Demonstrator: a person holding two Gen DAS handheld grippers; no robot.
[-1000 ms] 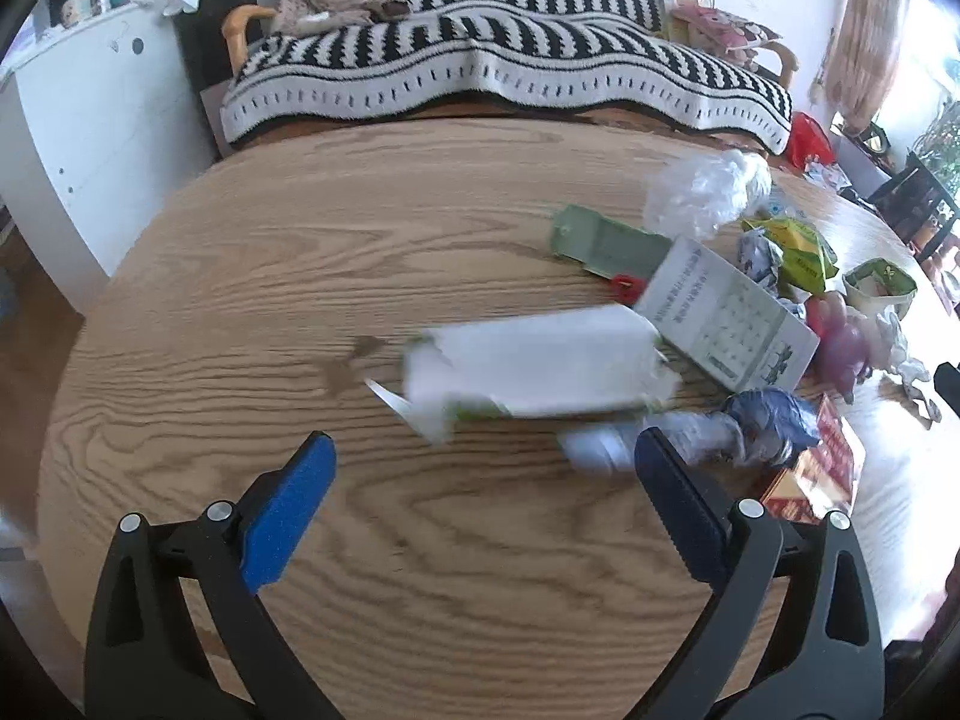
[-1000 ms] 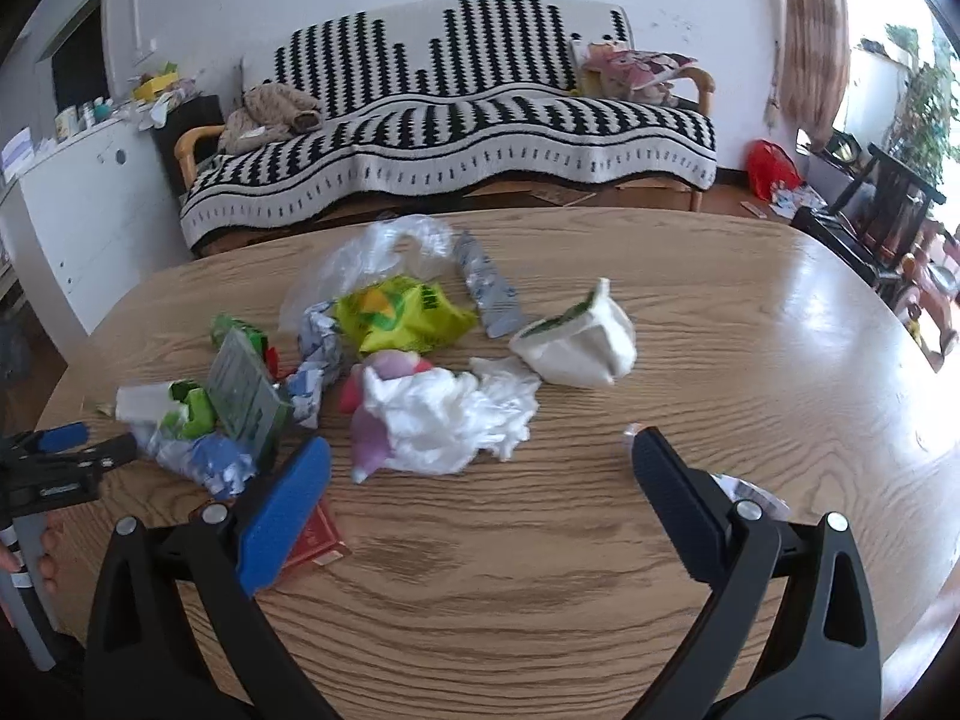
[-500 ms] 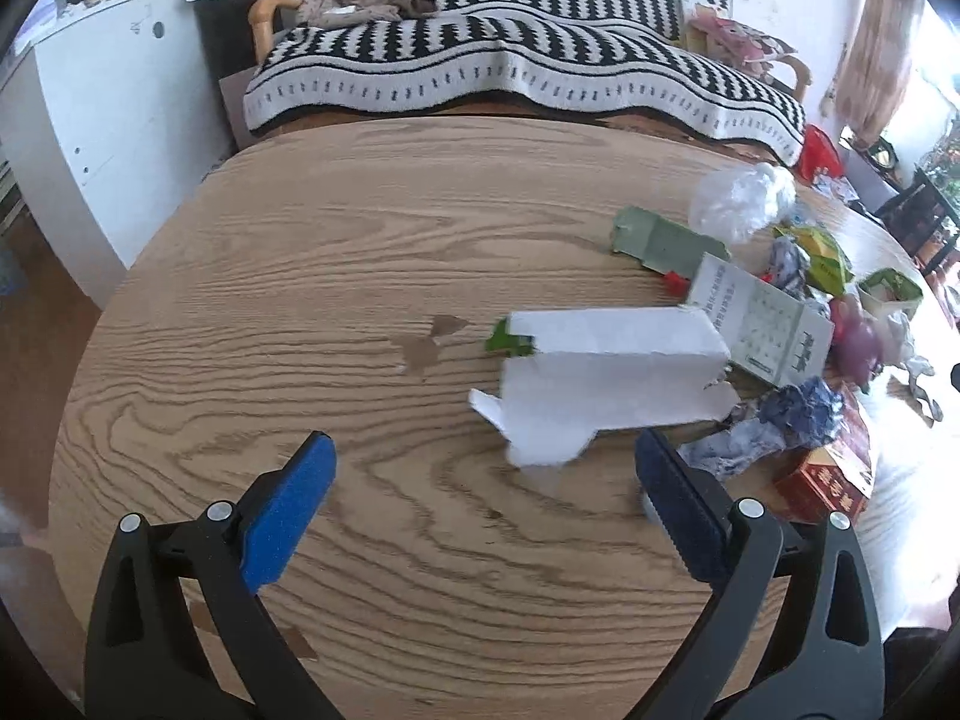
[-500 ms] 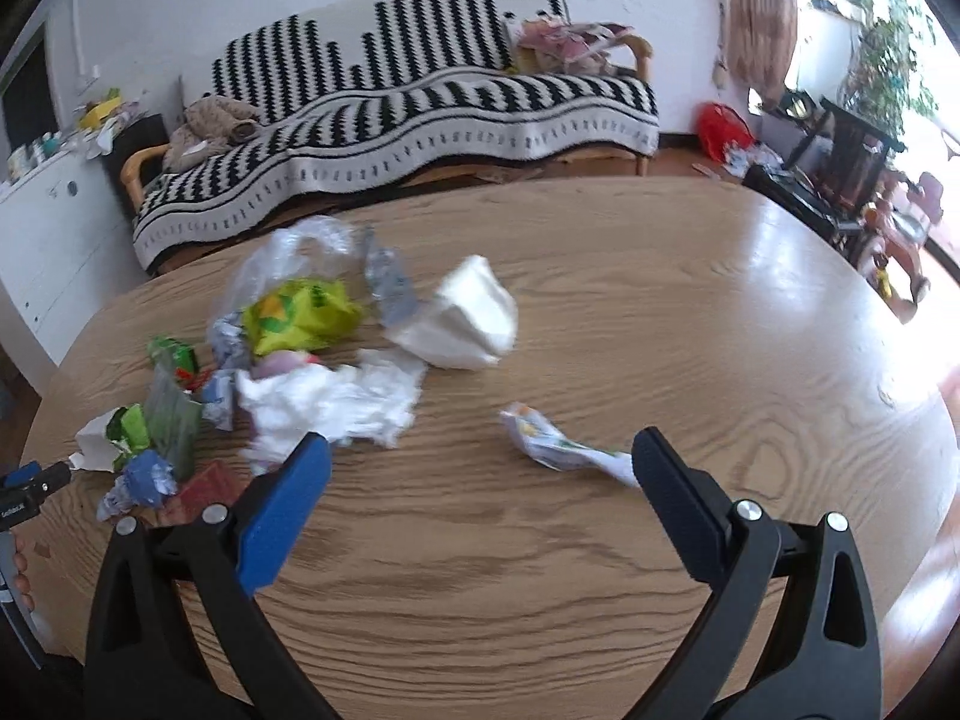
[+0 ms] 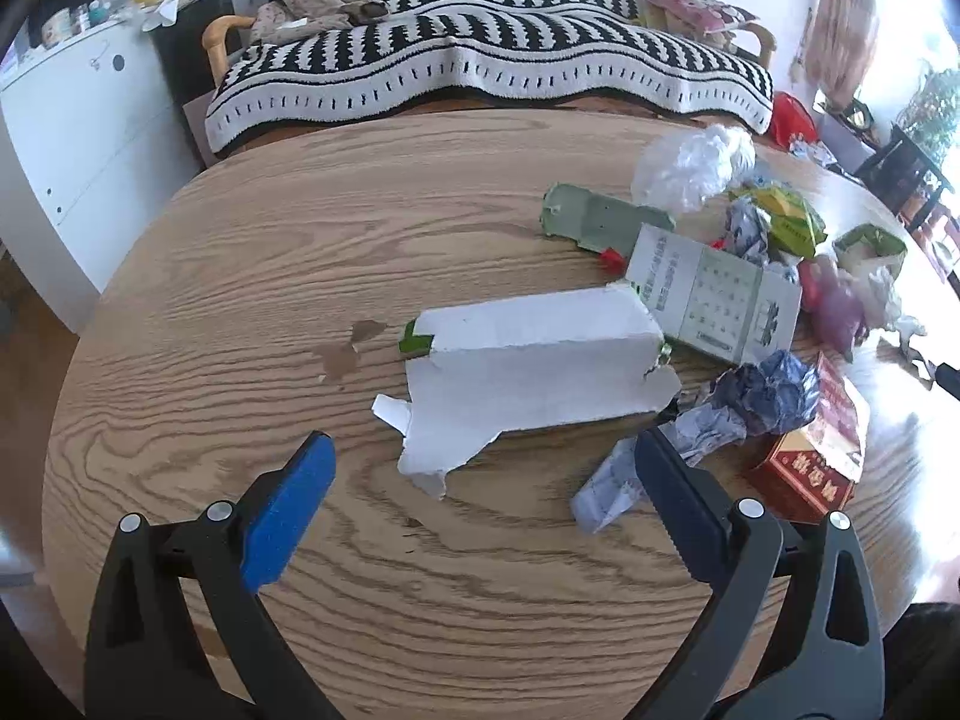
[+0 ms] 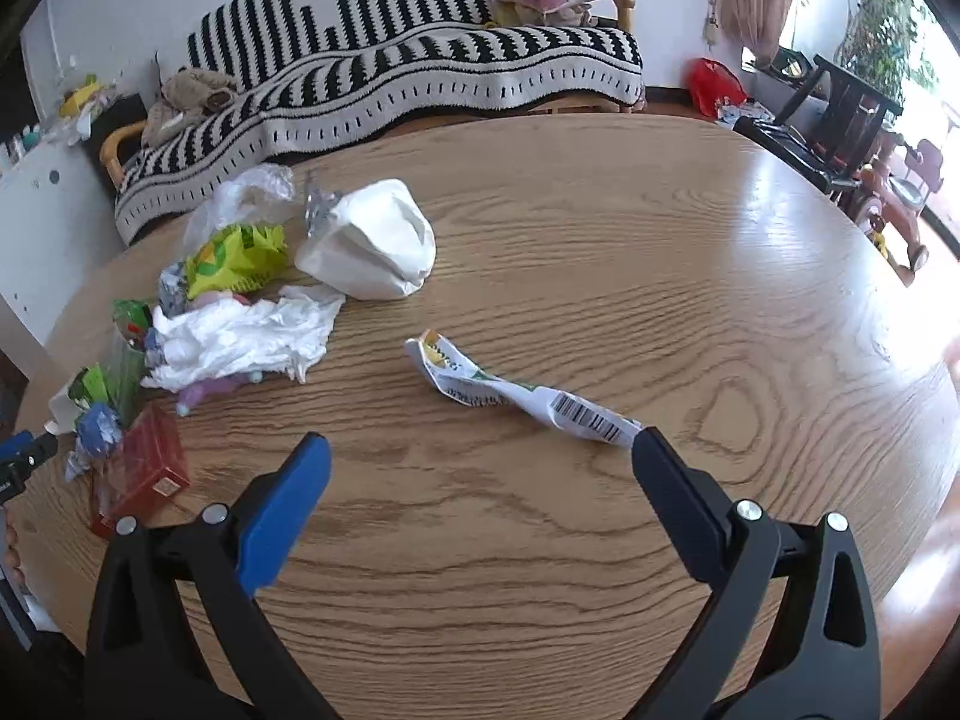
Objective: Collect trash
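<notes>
A torn white carton [image 5: 528, 372] lies on the round wooden table [image 5: 300, 276], just ahead of my open, empty left gripper [image 5: 480, 480]. Crumpled blue-white paper [image 5: 720, 414] touches its right finger. A red box [image 5: 810, 450], a printed flat carton [image 5: 714, 294] and a green carton [image 5: 594, 219] lie further right. My right gripper [image 6: 480, 468] is open and empty above the table [image 6: 600, 252]. A twisted wrapper with a barcode [image 6: 522, 396] lies just ahead of it, its end by the right finger. White tissue [image 6: 240, 342] and a white bag [image 6: 372, 240] lie left.
A striped sofa [image 5: 480, 60] stands behind the table and a white cabinet [image 5: 78, 138] to the left. Dark chairs [image 6: 840, 102] stand at the right. The left gripper's tip [image 6: 18, 456] shows at the right view's left edge.
The left gripper has drawn back and the white carton has turned over and settled. The right gripper has swung right, from the tissue pile to the barcode wrapper.
</notes>
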